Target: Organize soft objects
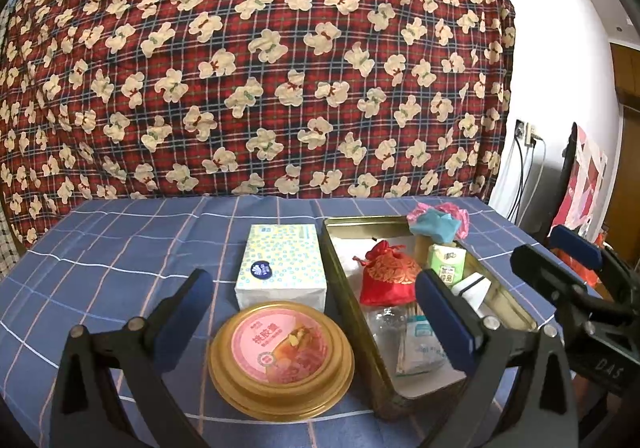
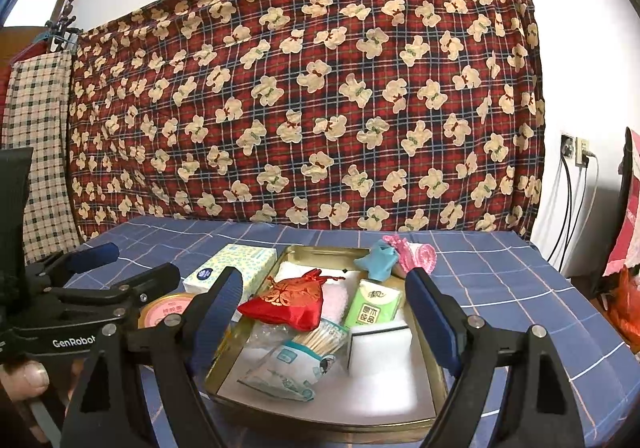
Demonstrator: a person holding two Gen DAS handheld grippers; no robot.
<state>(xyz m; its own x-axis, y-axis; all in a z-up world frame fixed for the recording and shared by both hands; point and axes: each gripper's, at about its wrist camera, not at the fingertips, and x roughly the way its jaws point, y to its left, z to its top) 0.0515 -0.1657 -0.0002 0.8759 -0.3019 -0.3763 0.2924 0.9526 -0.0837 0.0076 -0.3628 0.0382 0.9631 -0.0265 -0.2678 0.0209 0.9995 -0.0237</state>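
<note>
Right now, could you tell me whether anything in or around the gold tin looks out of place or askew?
Mostly tidy. The blue cloth and pink mesh item are bunched over the gold tin's far corner rather than lying inside, and the red pouch leans across other items. Nothing looks spilled or damaged.

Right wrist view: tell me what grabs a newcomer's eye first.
The red bear-print cloth hanging behind the table fills the background. In front, an open gold tin on the blue checked tablecloth holds a red pouch among small packets, framed by the open right gripper.
</note>
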